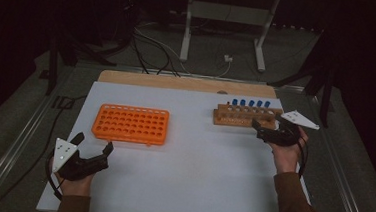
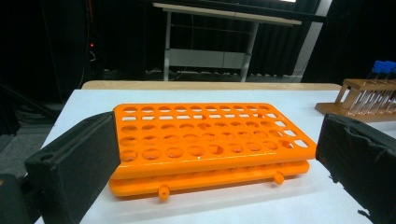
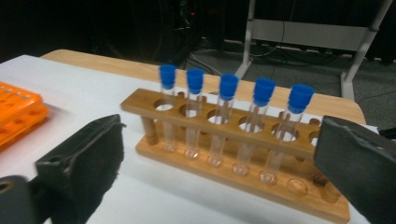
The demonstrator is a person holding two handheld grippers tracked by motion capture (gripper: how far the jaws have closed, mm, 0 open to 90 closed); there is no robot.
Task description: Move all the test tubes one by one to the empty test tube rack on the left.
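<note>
Right gripper (image 1: pixel 263 127) held just in front of the wooden rack (image 1: pixel 245 116) at the far right of the white table (image 1: pixel 196 177) — jaws spread wide, nothing between them. Five clear test tubes (image 3: pixel 224 121) with blue caps (image 3: pixel 228 86) standing upright in the rack's back row; front-row holes empty. In the right gripper view, rack framed between the two jaws, not touched.

Left gripper (image 1: pixel 93 147) low at the near left edge, jaws likewise wide apart, clamped on nothing. Orange rack (image 1: pixel 130 124) just beyond it — all wells empty, well apart from the wooden rack.
</note>
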